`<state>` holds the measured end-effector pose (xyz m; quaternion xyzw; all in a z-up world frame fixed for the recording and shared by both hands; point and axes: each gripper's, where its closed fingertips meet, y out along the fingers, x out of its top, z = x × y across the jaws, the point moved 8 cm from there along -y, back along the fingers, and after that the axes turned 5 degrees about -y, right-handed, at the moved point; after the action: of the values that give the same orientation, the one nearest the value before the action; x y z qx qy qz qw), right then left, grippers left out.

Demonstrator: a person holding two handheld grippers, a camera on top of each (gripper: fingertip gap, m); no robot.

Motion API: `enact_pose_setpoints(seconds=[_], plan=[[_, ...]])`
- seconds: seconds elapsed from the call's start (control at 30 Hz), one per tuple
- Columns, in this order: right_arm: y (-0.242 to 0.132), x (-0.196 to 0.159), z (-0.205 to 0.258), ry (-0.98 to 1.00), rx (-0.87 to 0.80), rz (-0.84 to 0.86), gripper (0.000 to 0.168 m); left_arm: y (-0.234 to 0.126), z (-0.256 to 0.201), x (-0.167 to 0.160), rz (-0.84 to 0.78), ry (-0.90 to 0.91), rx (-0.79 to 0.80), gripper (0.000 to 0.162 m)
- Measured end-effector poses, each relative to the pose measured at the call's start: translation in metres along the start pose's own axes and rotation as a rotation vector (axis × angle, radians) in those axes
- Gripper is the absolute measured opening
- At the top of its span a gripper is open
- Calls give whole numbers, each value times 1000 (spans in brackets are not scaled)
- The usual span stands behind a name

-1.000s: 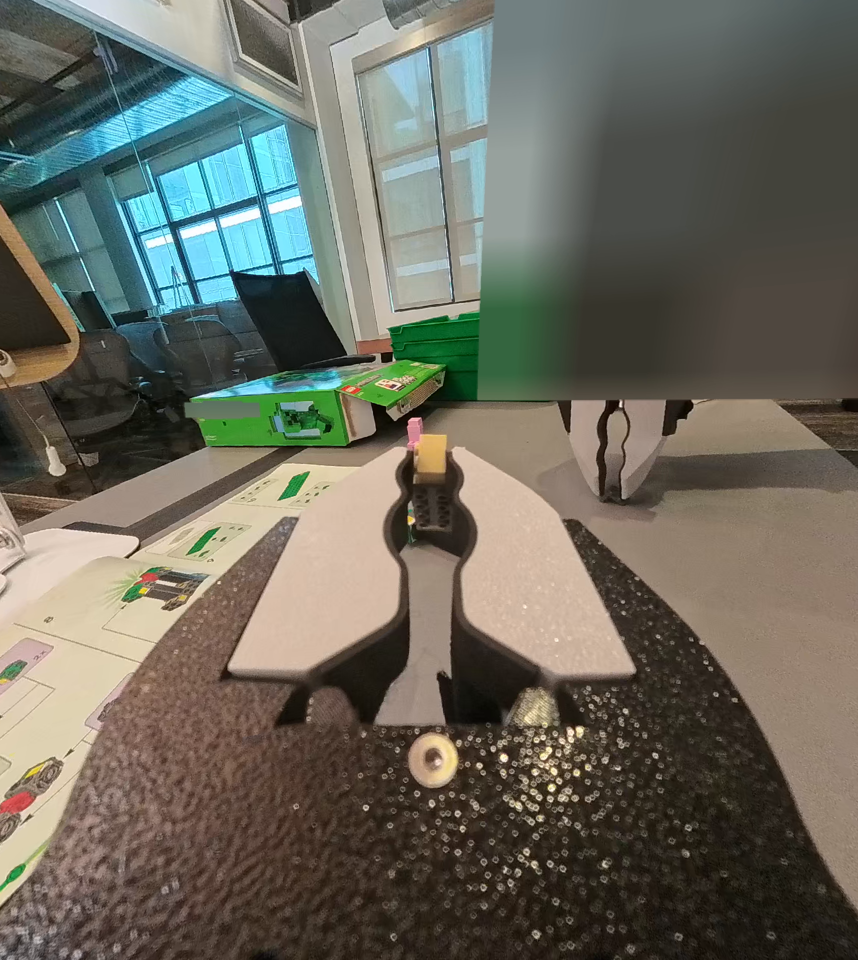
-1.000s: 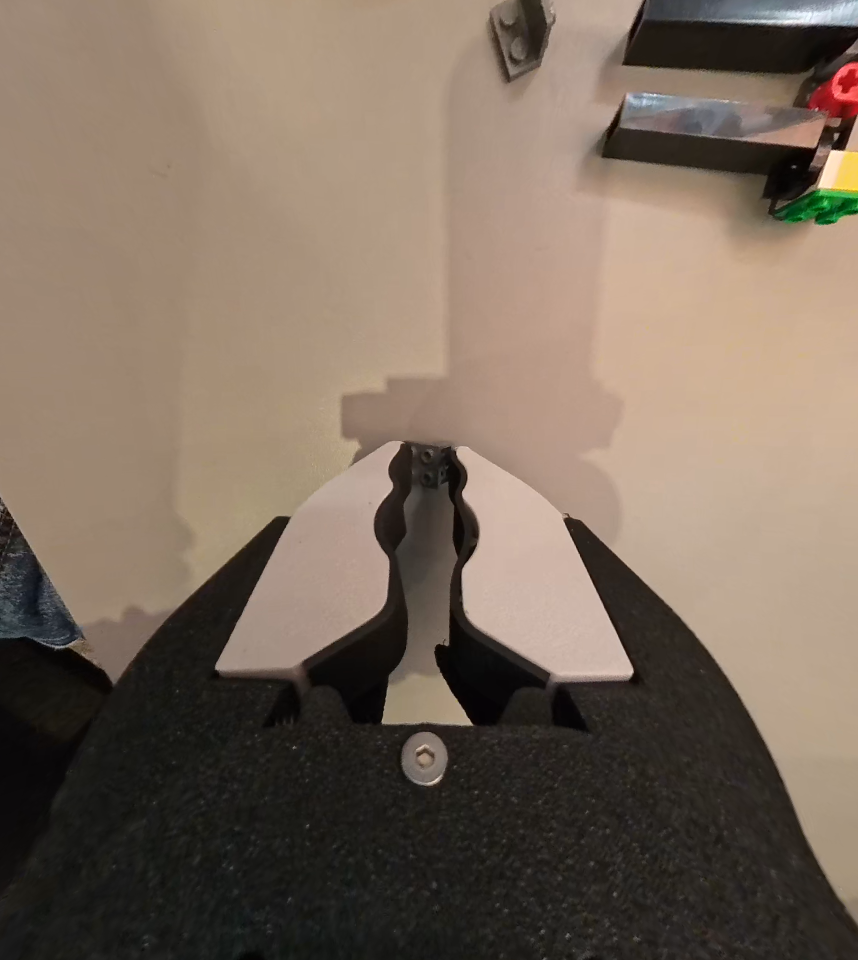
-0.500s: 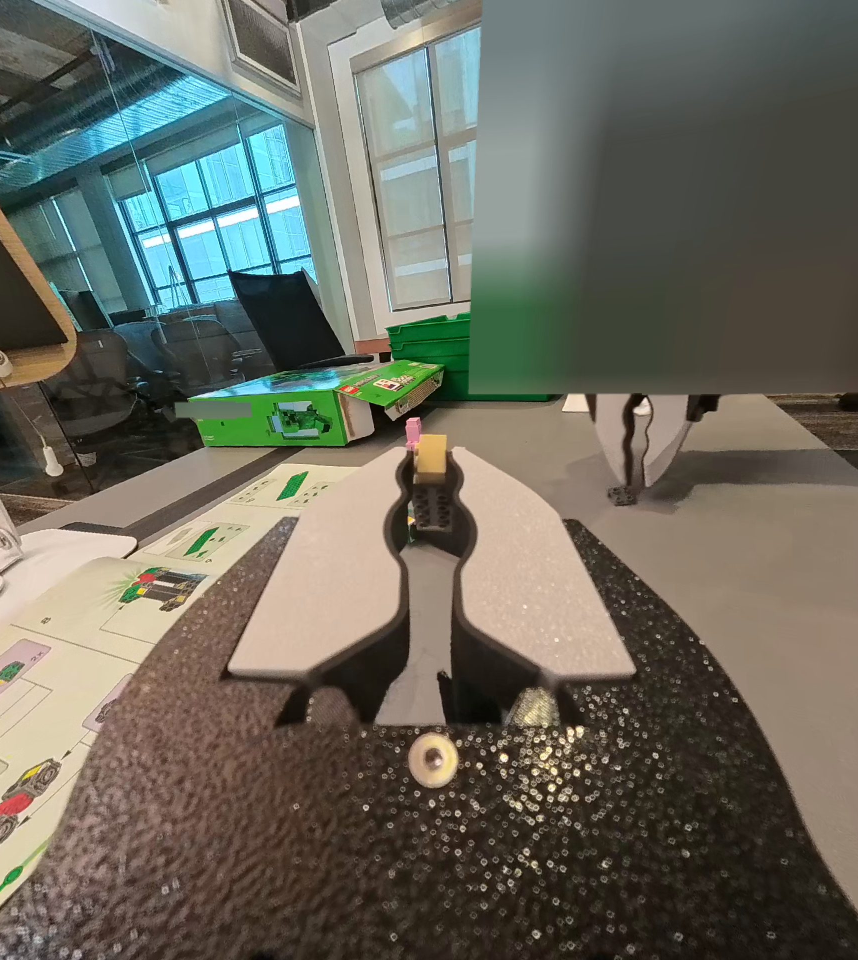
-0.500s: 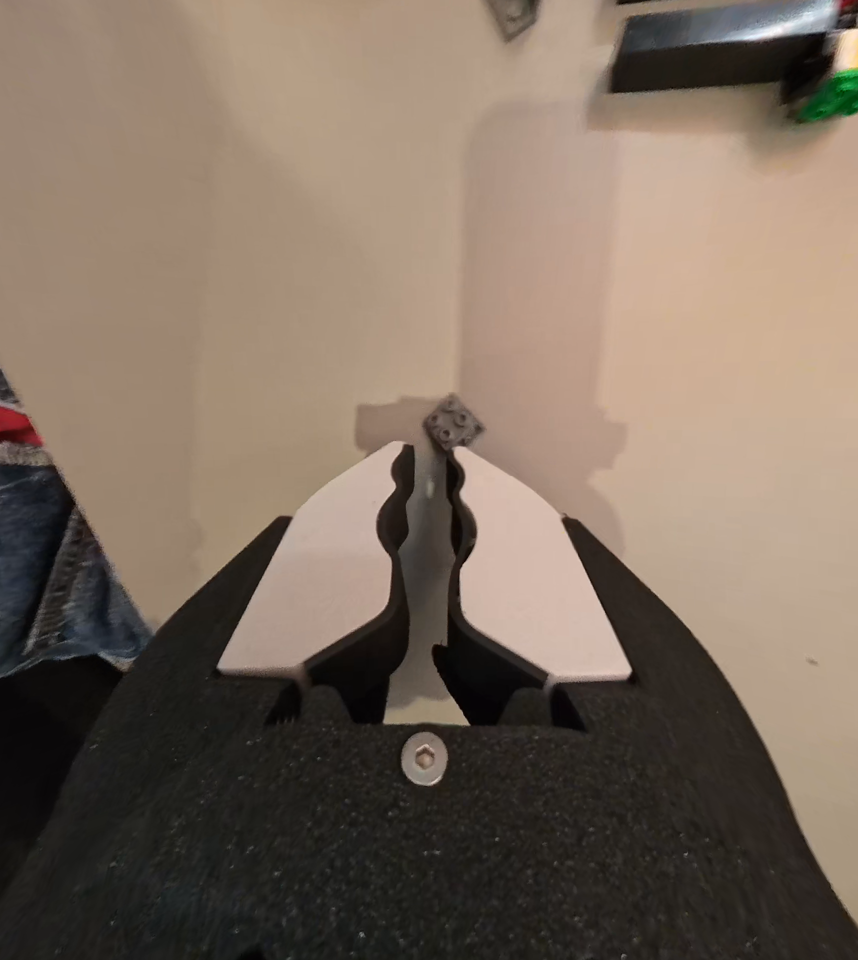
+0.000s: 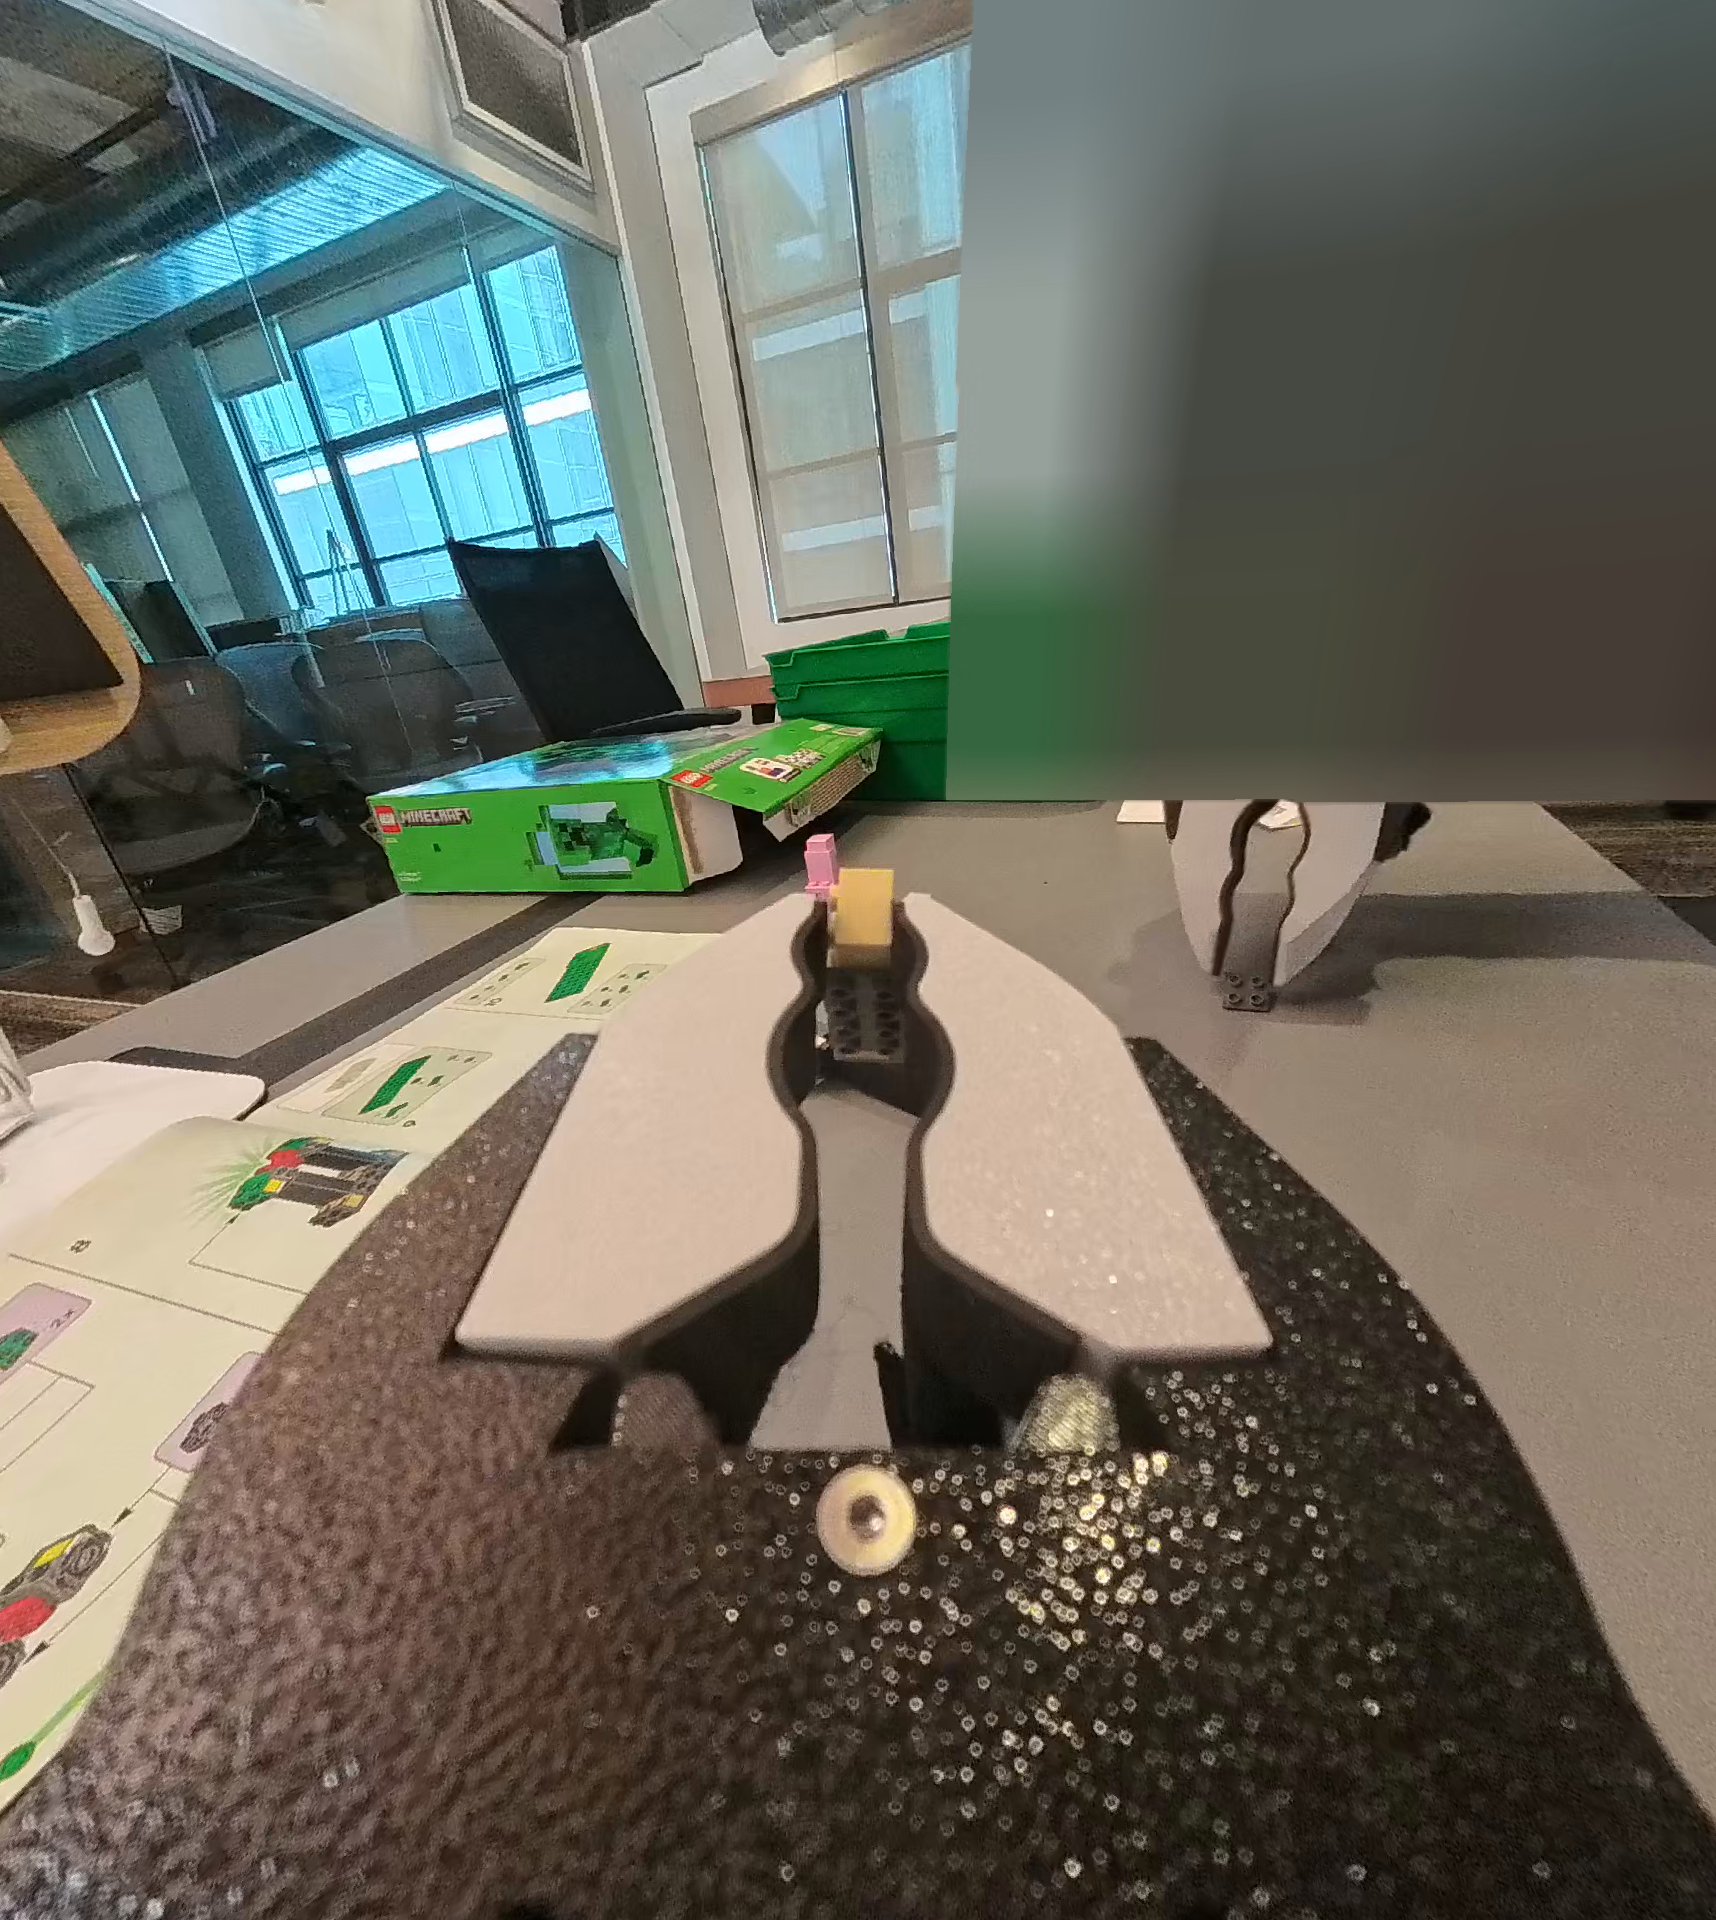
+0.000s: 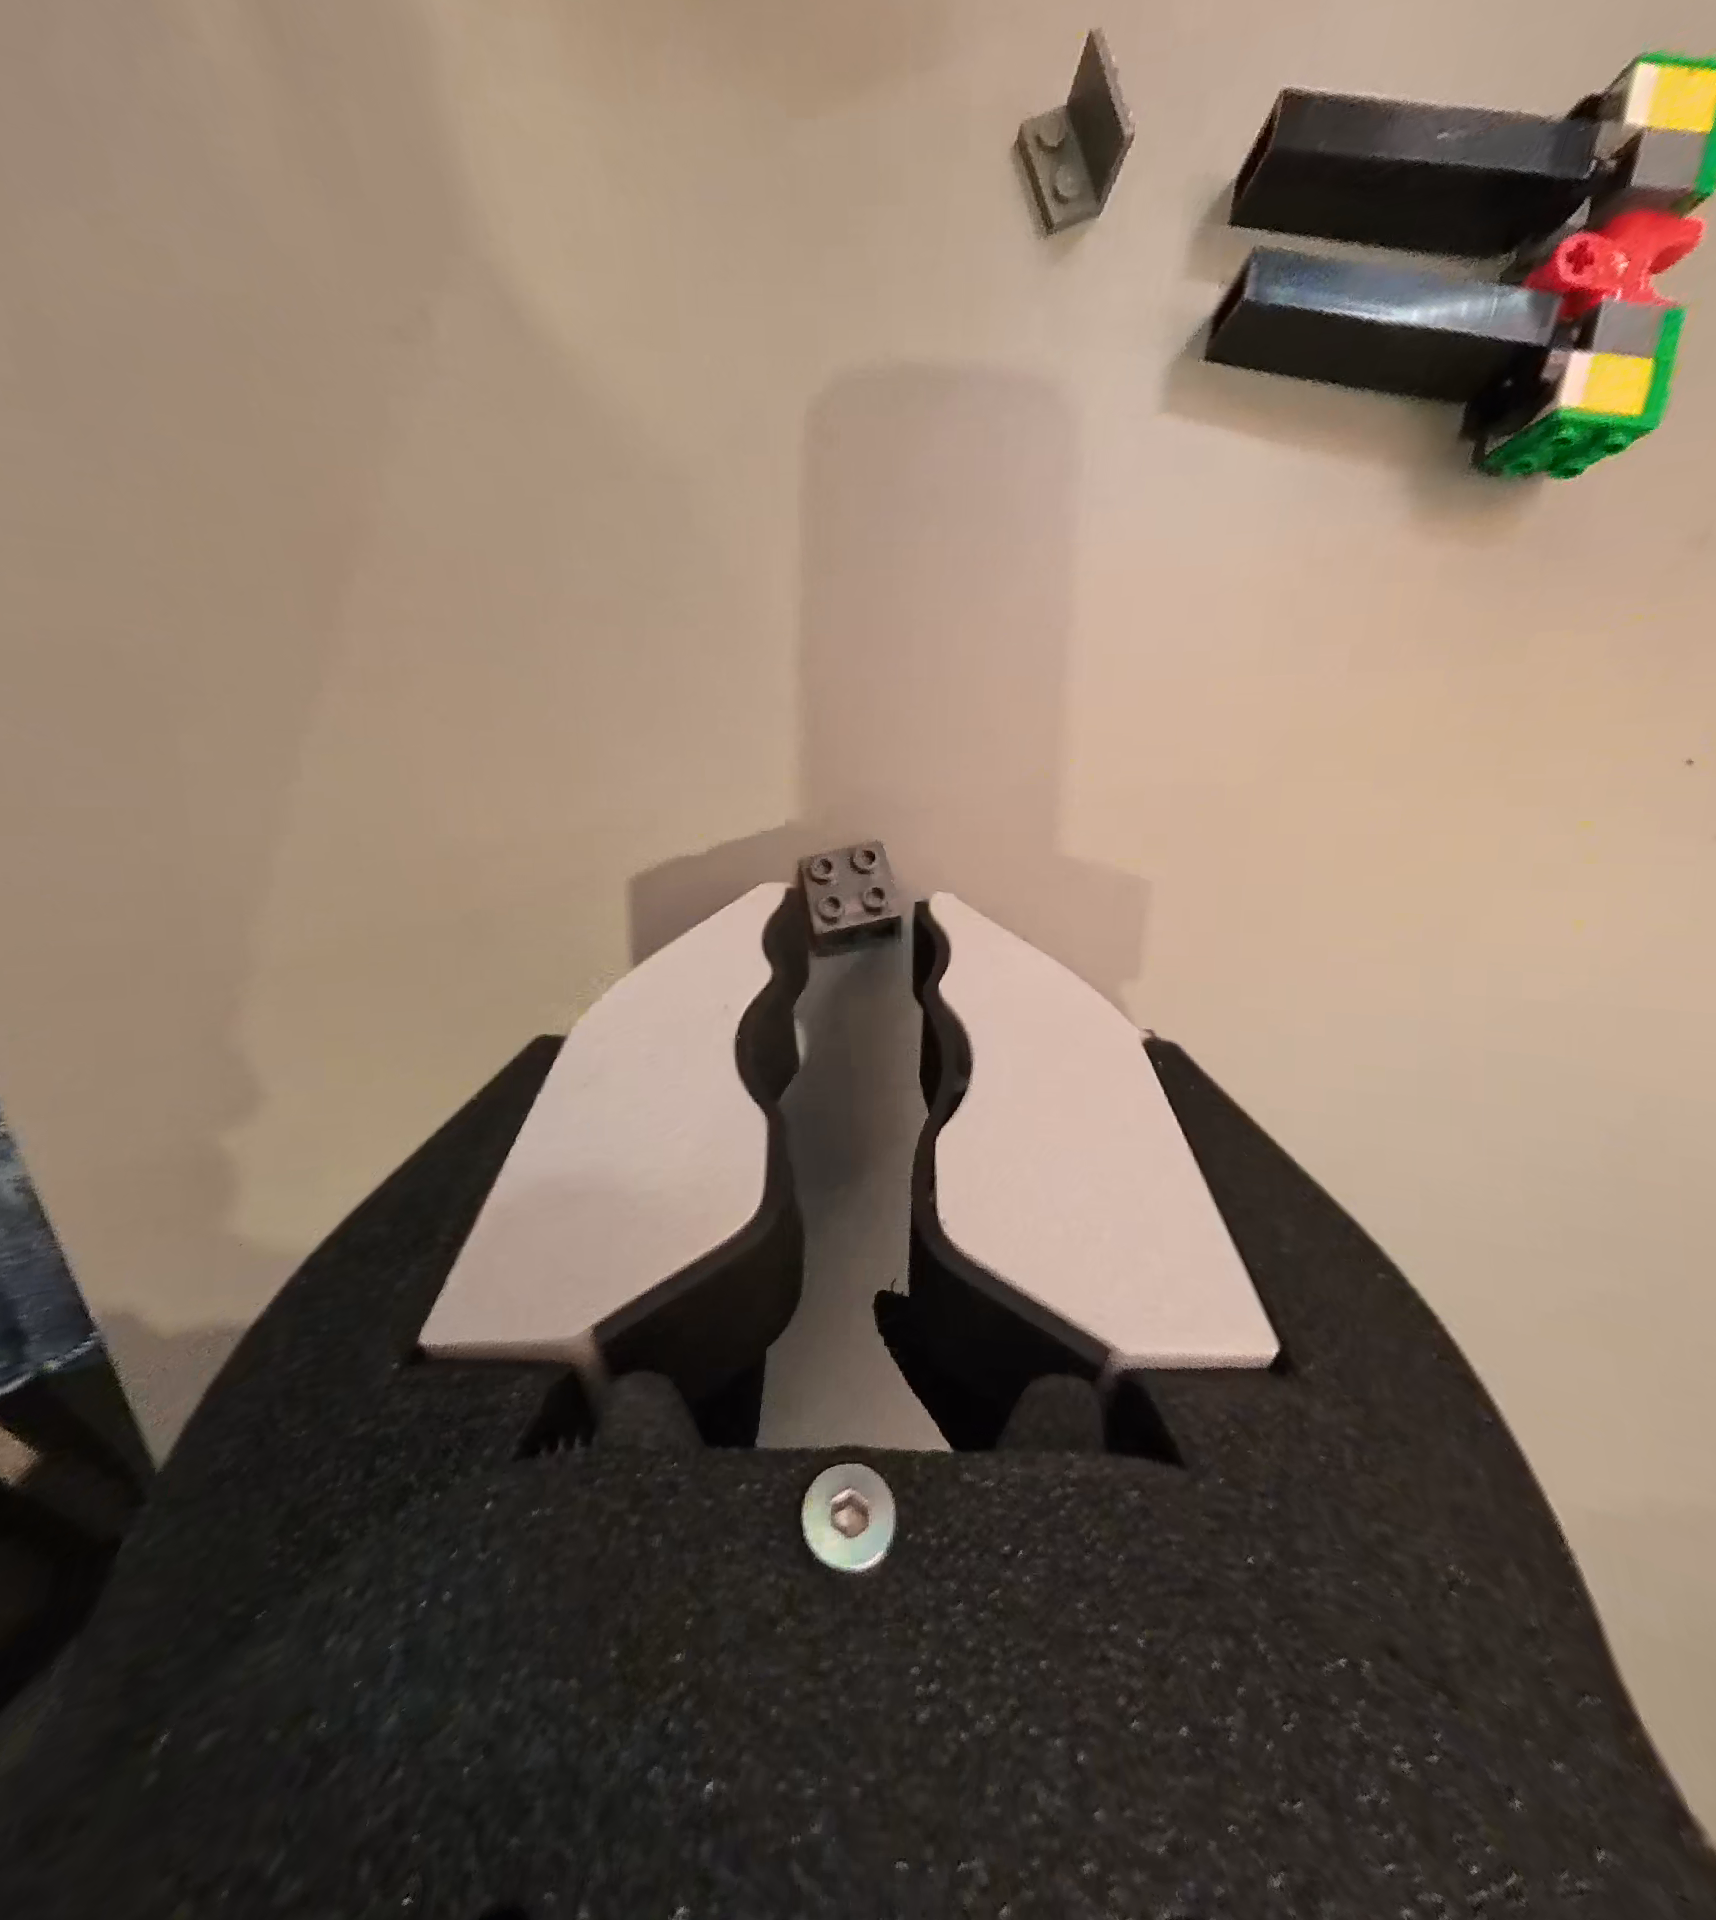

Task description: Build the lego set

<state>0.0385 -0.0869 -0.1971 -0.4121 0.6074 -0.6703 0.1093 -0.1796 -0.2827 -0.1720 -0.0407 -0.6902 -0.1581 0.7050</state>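
Note:
In the left wrist view my left gripper [image 5: 859, 914] is shut on a small lego stack [image 5: 864, 1013]: a black studded brick with a tan brick on its far end. A pink piece [image 5: 819, 868] shows just beyond it. My right gripper [image 5: 1249, 971] points down at the grey table [image 5: 1456, 1195], far right, with a dark grey 2x2 brick [image 5: 1249, 992] at its tips. In the right wrist view my right gripper [image 6: 859, 904] is slightly open. The 2x2 brick [image 6: 846, 899] sits between the tips near the left finger, with a gap on its right.
A lego assembly [image 6: 1602, 260] of two long black parts with green, yellow and red bricks lies far right. A grey bracket piece [image 6: 1077, 140] lies beside it. An open instruction booklet [image 5: 106, 1247], a white lamp base [image 5: 54, 1112] and a green lego box [image 5: 563, 831] are to the left. One gripper's finger ends stand about 25 cm off the other's. Left tips and right tips are each some 12 cm from the grey bracket piece [image 6: 1077, 140].
My right gripper widened its jaws and let go of the dark 2x2 brick, which turned and came to rest at the tips. My left gripper has not moved.

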Motion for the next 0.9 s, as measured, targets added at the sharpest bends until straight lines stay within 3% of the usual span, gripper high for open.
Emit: enact_pose_setpoints(seconds=[0.13, 0.37, 0.47, 0.63, 0.77, 0.9], plan=[[3, 1, -2, 42, 2, 17, 16, 0, 0, 0, -1, -1, 0, 10], [10, 15, -17, 642, -299, 37, 16, 0, 0, 0, -1, 0, 1, 10], [15, 20, -10, 795, -293, -49, 17, 0, 0, 0, -2, -1, 1, 10], [14, 21, -3, 719, -296, -55, 39, 0, 0, 0, -1, -2, -1, 10], [15, 21, -2, 651, -261, -64, 40, 0, 0, 0, 0, -1, -3, 10], [20, 31, 6, 630, -121, -122, 40, 0, 0, 0, 0, 0, -3, 10]])
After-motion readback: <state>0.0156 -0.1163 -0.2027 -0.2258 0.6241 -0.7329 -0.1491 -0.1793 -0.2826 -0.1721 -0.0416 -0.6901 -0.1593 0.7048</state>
